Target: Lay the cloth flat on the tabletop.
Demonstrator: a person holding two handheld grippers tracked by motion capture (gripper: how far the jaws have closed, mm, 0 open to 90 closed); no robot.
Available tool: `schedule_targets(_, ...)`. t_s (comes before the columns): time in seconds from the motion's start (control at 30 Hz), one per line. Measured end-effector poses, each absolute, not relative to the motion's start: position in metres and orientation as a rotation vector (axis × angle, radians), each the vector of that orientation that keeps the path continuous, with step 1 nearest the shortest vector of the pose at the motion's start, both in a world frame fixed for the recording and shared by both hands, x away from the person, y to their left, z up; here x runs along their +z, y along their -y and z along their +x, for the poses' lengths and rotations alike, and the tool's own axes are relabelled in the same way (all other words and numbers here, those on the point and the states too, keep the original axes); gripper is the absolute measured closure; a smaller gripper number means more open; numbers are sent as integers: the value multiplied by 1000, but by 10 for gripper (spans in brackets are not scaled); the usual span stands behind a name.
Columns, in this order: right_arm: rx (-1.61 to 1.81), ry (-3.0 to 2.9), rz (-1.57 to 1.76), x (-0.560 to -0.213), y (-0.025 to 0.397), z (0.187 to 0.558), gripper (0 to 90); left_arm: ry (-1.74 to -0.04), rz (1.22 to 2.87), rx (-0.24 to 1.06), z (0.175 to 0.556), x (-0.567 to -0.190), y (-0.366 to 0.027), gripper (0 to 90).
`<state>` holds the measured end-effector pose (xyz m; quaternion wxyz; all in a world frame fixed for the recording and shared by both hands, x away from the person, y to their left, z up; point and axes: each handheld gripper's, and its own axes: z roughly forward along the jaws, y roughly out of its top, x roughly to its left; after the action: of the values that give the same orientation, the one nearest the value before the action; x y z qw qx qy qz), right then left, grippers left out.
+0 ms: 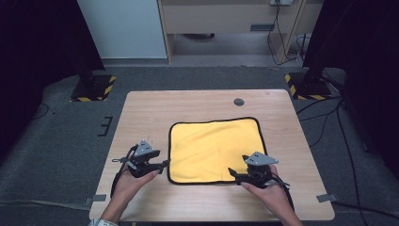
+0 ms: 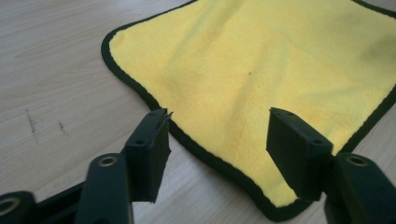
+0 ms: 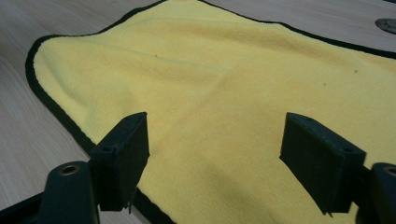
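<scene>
A yellow cloth (image 1: 214, 148) with a black hem lies flat on the wooden table (image 1: 141, 113). My left gripper (image 1: 164, 164) hovers at the cloth's near left corner, open, its jaws straddling the hem (image 2: 205, 156) with yellow fabric (image 2: 261, 70) between and beyond them. My right gripper (image 1: 231, 171) sits at the near right part of the cloth, open too, pointing left across the fabric (image 3: 219, 88). Nothing is held in either one. A hand grasps each gripper from below.
A round grey grommet (image 1: 239, 101) is set in the table behind the cloth, also seen as the grommet (image 3: 386, 24) far off. Two black stands with yellow-black striped bases (image 1: 94, 87) flank the table's far corners. Cables run over the carpet at the right.
</scene>
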<state>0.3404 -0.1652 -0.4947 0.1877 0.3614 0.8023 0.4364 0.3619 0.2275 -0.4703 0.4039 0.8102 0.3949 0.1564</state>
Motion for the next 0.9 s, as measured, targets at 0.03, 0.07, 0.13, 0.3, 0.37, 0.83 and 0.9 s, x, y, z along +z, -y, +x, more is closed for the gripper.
schedule_targets(0.03, 1231, -2258, 1018, -494, 163, 341, 212, -993, 2043, 406, 364, -469, -227, 343)
schedule_targets(0.07, 1238, -2258, 1016, -494, 161, 342, 208, -989, 2041, 406, 366, -468, -227, 332)
schedule_targets(0.13, 1246, -2264, 1009, -493, 158, 344, 190, -989, 2032, 411, 370, -466, -226, 296)
schedule_targets(0.3, 1270, -2284, 984, -489, 143, 347, 165, -988, 2030, 423, 380, -461, -225, 198)
schedule_targets(0.37, 1277, -2288, 973, -488, 137, 348, 158, -993, 2023, 423, 383, -459, -224, 166)
schedule_targets(0.83, 1334, -2346, 913, -481, 95, 351, 103, -994, 2008, 423, 405, -442, -222, 83)
schedule_targets(0.9, 1342, -2348, 905, -479, 88, 353, 105, -985, 2013, 413, 408, -440, -221, 81)
